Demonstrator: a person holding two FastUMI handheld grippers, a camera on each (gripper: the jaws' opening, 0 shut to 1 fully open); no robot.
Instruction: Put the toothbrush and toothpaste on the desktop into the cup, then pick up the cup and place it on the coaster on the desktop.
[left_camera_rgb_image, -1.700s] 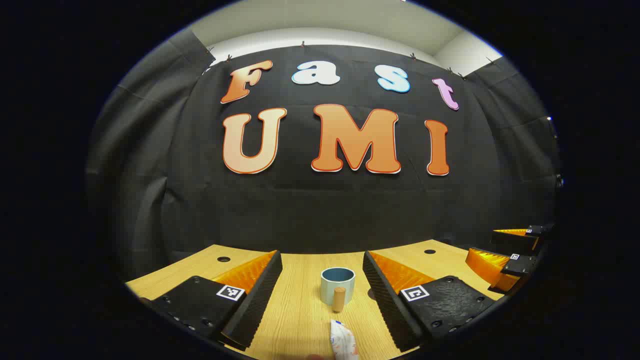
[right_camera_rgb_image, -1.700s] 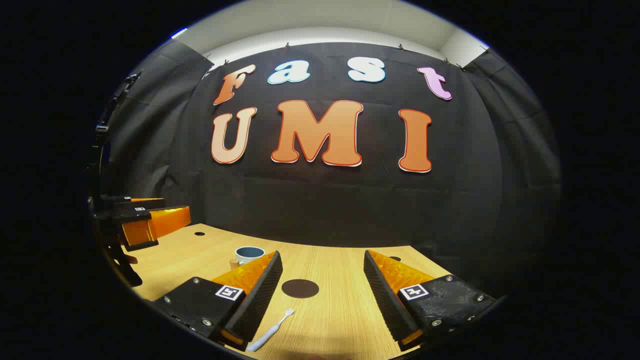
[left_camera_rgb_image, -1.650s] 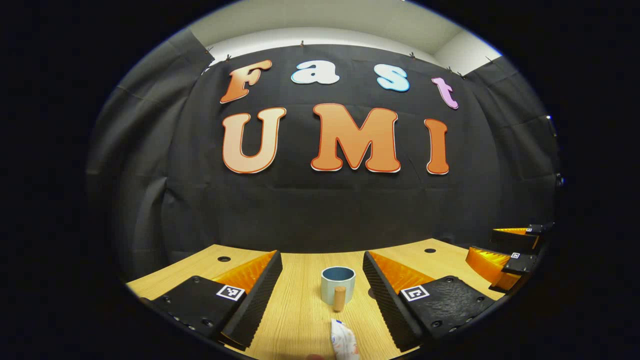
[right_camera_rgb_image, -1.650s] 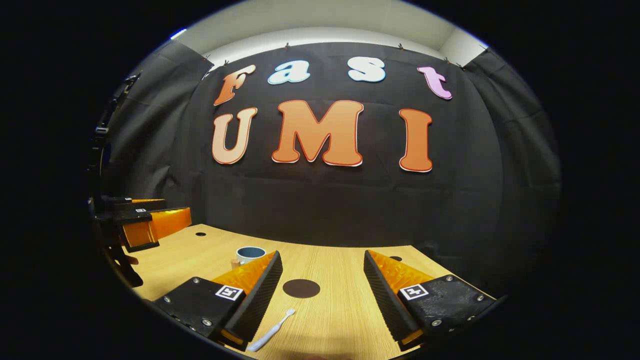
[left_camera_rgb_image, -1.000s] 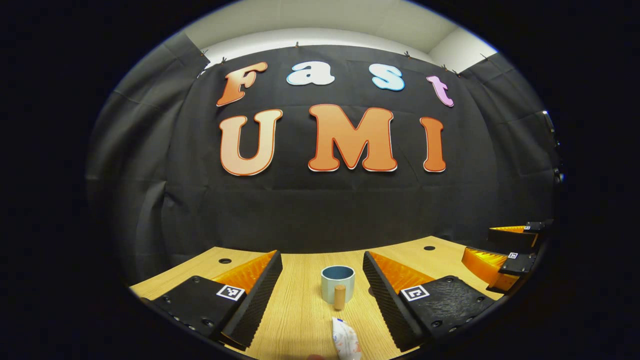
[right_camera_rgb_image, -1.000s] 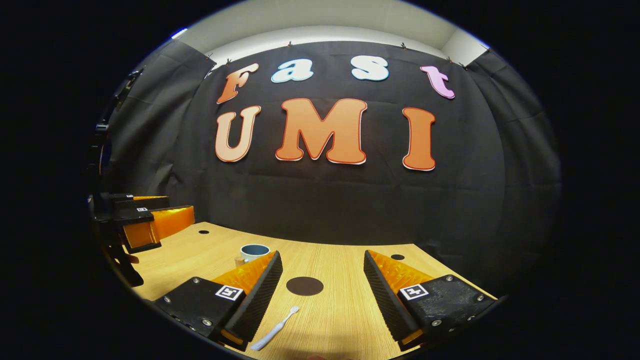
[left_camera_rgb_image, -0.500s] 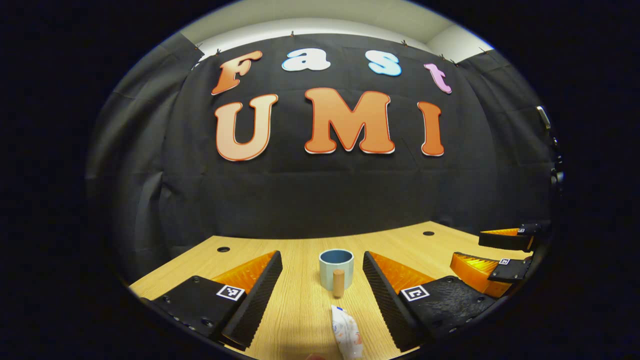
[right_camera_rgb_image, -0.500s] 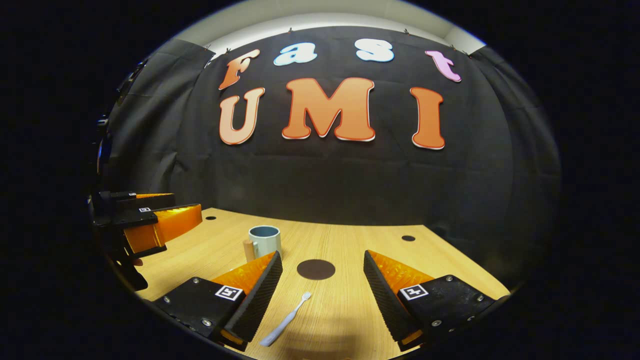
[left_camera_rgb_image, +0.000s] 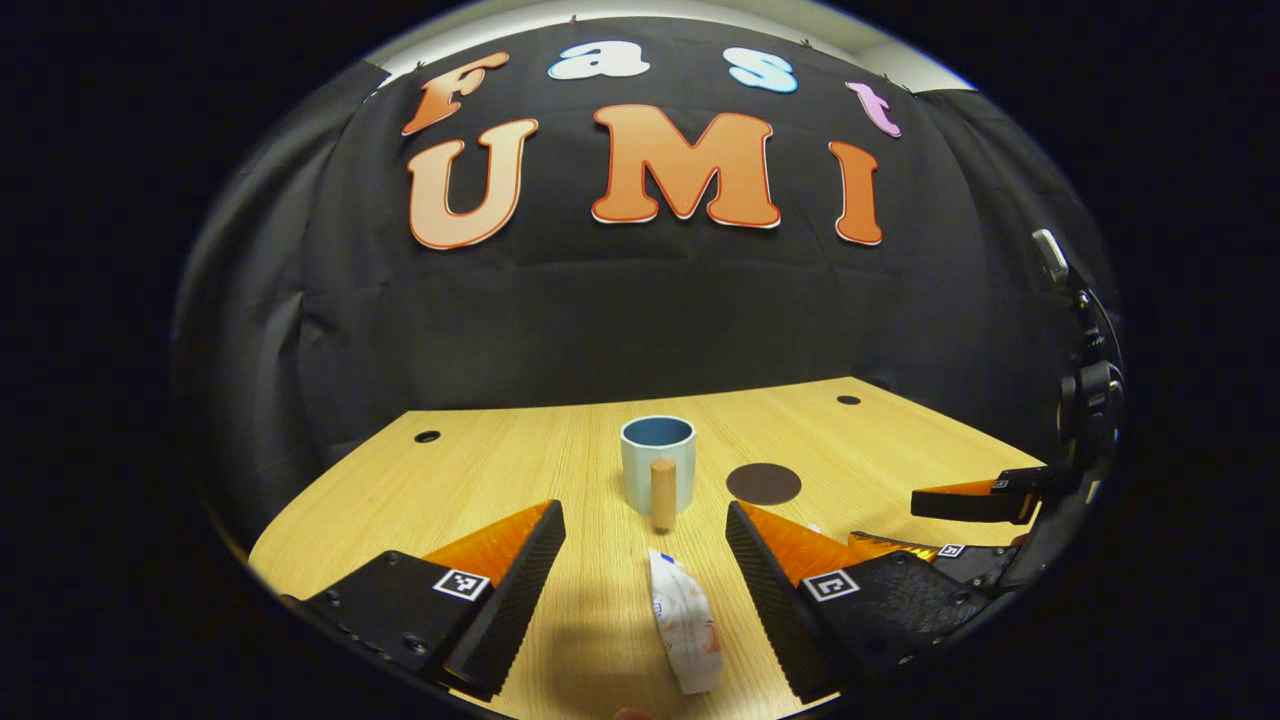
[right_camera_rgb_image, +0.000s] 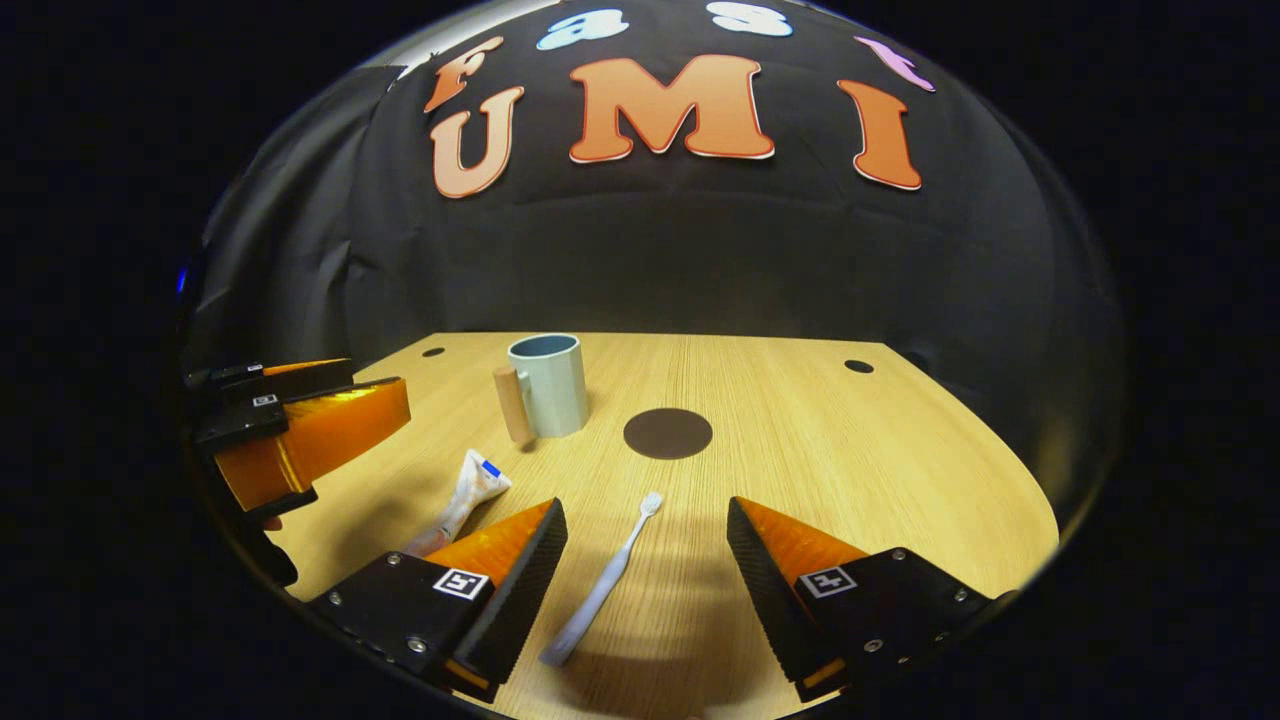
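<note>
On my left, the left tongs (left_camera_rgb_image: 645, 570) hang released over the worktop (left_camera_rgb_image: 500, 470), jaws spread wide with the toothpaste tube (left_camera_rgb_image: 685, 620) lying between them; I judge they are lined up this way to straddle it. The tube lies flat, its long axis running away from me toward the cup (left_camera_rgb_image: 657, 462), capped end farther off. The cup stands upright mid-worktop, its wooden handle (left_camera_rgb_image: 663, 492) facing me. Farther right, the dark round coaster (right_camera_rgb_image: 668, 433) sits just beside the cup, bare. The right tongs (right_camera_rgb_image: 648, 575) are likewise released, straddling the white toothbrush (right_camera_rgb_image: 600, 590), which lies flat with its bristled head pointing toward the coaster and its handle toward me. Neither item is in the cup yet.
</note>
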